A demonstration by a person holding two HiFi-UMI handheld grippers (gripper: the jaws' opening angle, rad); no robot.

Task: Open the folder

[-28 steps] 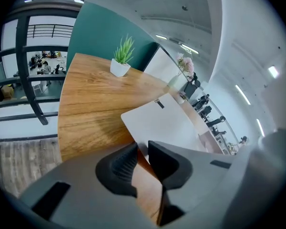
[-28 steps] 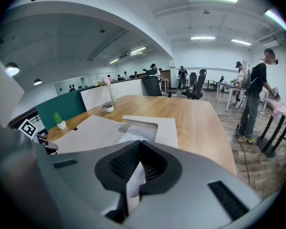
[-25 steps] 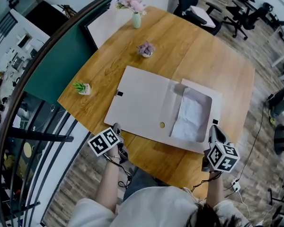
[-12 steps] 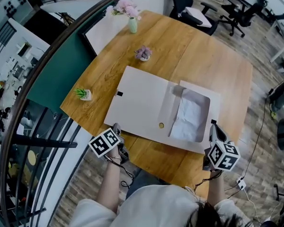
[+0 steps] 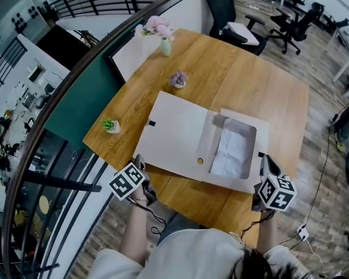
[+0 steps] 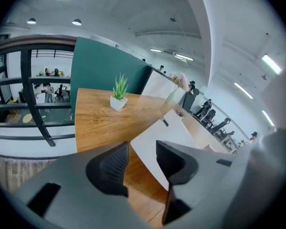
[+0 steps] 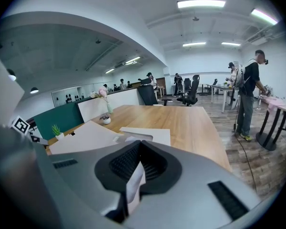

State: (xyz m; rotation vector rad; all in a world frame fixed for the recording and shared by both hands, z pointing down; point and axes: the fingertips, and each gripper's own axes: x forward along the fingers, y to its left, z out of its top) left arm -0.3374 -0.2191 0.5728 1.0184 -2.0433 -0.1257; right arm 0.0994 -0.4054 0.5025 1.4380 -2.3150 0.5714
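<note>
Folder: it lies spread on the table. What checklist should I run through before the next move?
1. Folder opened, cover spread on the table: ok.
2. Left gripper free: jaws opening, nothing between them: ok.
3. Right gripper shut on the folder's near edge: ok.
4. Paper inside its pocket: ok.
5. Green plant apart from the cover: ok.
6. Cover fully flat: cannot tell.

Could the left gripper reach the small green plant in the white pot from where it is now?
Probably yes. Only bare table lies between the left gripper and the green plant, and its jaws are opening with nothing between them.
</note>
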